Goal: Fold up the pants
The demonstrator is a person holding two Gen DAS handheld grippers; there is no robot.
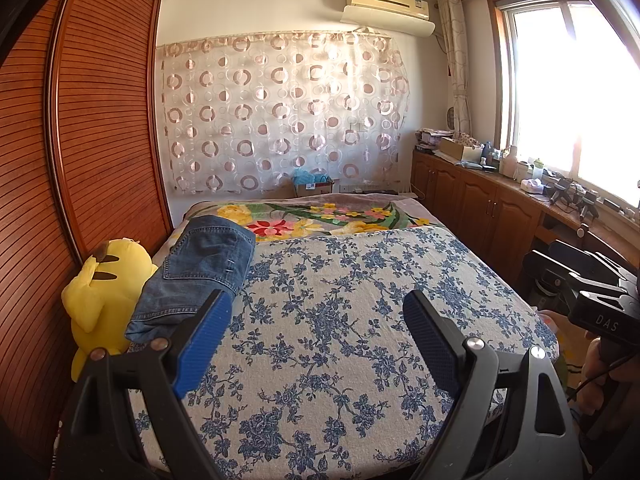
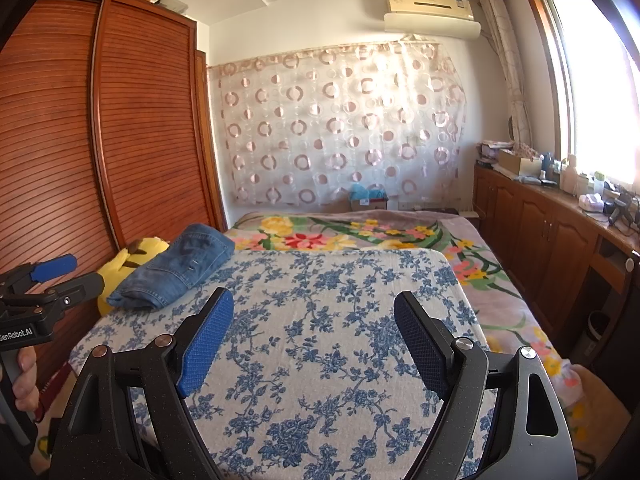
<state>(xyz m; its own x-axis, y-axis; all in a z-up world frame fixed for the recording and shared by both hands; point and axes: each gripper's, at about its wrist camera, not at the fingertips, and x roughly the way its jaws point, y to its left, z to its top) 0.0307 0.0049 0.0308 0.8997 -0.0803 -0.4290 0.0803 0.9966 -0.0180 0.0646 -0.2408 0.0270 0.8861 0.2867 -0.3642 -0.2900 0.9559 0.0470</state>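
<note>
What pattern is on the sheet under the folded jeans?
Blue flowers on a white sheet, clearest in the right wrist view; jeans lie at its left edge.

light: bright daylight from window [image 1: 576, 92] | glare: window blown out | edges: fisheye bending, dark corners | focus: sharp

A bed [image 1: 360, 360] fills the room between a wooden wardrobe and a row of low cabinets. A white cover printed with blue flowers [image 2: 320, 320] lies spread flat over its near part. Beyond that, a greyish blanket with large yellow, red and pink flowers [image 2: 320, 236] covers the far end and runs down the window side. Folded blue denim pants [image 1: 200, 272] rest on the wardrobe-side edge of the blue-flowered cover. A yellow plush toy [image 1: 100, 300] sits just beside them, at the bed's edge against the wardrobe.
</note>
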